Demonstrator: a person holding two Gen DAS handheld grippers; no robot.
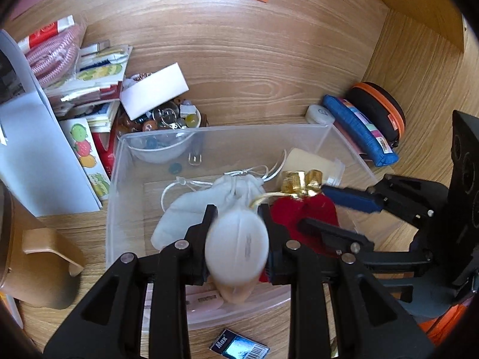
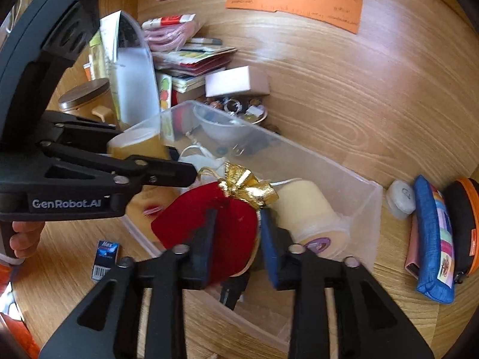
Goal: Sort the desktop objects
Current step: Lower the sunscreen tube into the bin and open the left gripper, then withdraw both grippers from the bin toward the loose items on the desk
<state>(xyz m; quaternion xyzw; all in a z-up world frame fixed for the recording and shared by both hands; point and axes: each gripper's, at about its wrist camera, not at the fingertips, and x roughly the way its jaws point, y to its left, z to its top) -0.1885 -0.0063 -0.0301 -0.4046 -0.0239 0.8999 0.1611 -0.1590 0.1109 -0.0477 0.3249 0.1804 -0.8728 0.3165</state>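
My left gripper [image 1: 238, 212] is shut on a white-lidded jar of amber liquid [image 1: 236, 251], held over the clear plastic bin [image 1: 119, 161]. The same jar [image 2: 140, 145] shows in the right wrist view between the left gripper's fingers. My right gripper [image 2: 236, 215] is shut on a red velvet pouch with a gold bow [image 2: 215, 227], inside the bin [image 2: 368, 209]. The pouch [image 1: 302, 215] and the right gripper [image 1: 329, 209] also show in the left wrist view. A white drawstring pouch [image 1: 209, 206] and a cream cylinder [image 2: 308, 212] lie in the bin.
A dish of small trinkets [image 1: 167, 116] and a white card box [image 1: 154, 91] sit behind the bin. Packets and stickers [image 1: 89, 68] pile at the left. A blue pencil case [image 2: 434, 239], a black-orange case [image 2: 464, 224] and a white round object [image 2: 399, 199] lie right. A small staples box [image 1: 238, 345] lies in front.
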